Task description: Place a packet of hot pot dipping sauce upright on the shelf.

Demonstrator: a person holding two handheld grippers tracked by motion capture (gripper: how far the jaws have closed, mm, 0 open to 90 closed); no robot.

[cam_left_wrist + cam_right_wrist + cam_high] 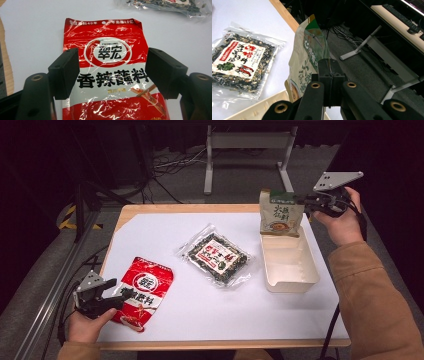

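the beige pouch point(281, 214) is clamped by its right edge in the right gripper point(311, 202), jaws together on it, and is held upright over the far end of the beige tray point(290, 275), its long axis roughly vertical. the left gripper point(114, 301), jaws apart, is poised at the near end of the red sachet point(144, 291), which lies flat, its long axis running away from the person. the clear packet point(217, 255) lies between sachet and tray.

Brightness: the white table sheet point(200, 310) is evenly lit; the far floor and side edges fall dark.
Glare: white streaks on the red packet point(110, 62) and the clear bag point(239, 65).
Shadows: soft, faint.
Sharpness: high view slightly soft; near jaws blur in both gripper views.
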